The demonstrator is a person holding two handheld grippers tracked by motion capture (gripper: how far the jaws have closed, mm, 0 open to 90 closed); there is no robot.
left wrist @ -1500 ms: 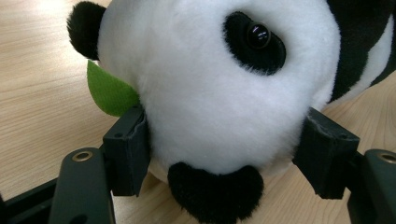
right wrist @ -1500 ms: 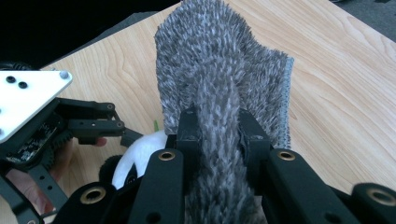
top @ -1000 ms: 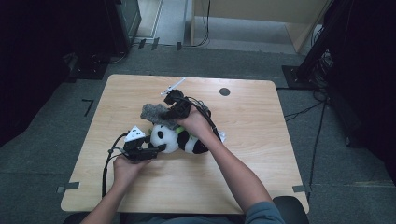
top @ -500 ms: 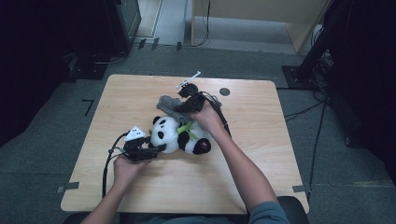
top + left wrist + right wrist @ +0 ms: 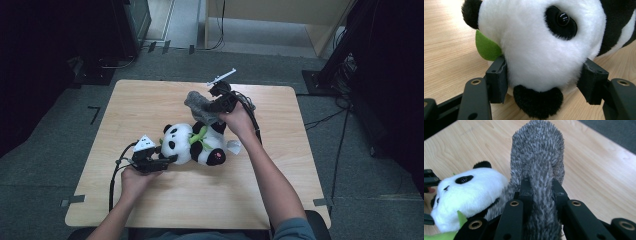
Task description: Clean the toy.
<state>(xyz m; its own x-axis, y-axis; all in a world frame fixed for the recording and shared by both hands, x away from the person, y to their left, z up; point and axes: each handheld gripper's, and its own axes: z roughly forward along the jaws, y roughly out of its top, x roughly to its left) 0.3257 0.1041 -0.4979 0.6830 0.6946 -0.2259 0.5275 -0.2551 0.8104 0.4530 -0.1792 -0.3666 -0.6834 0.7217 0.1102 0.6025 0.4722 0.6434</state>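
Observation:
A black-and-white panda plush (image 5: 192,145) with green leaves lies on its side in the middle of the wooden table (image 5: 150,100). My left gripper (image 5: 170,159) is shut on the panda's head; in the left gripper view (image 5: 544,80) both pads press into the white fur beside the black nose. My right gripper (image 5: 209,109) is shut on a grey fuzzy cloth piece (image 5: 197,102), held just above and behind the panda. In the right gripper view the grey piece (image 5: 536,152) runs between the closed jaws (image 5: 540,187), with the panda (image 5: 471,192) at lower left.
A small white tag (image 5: 233,146) lies beside the panda's feet. Cables trail from both grippers across the table. Dark equipment stands (image 5: 130,25) and floor cables surround the table. Bare tabletop lies at the far left and the near right.
My right gripper has carried the grey piece toward the far right and slightly upward. The panda has shifted a little to the right. My left gripper has stayed put on the head.

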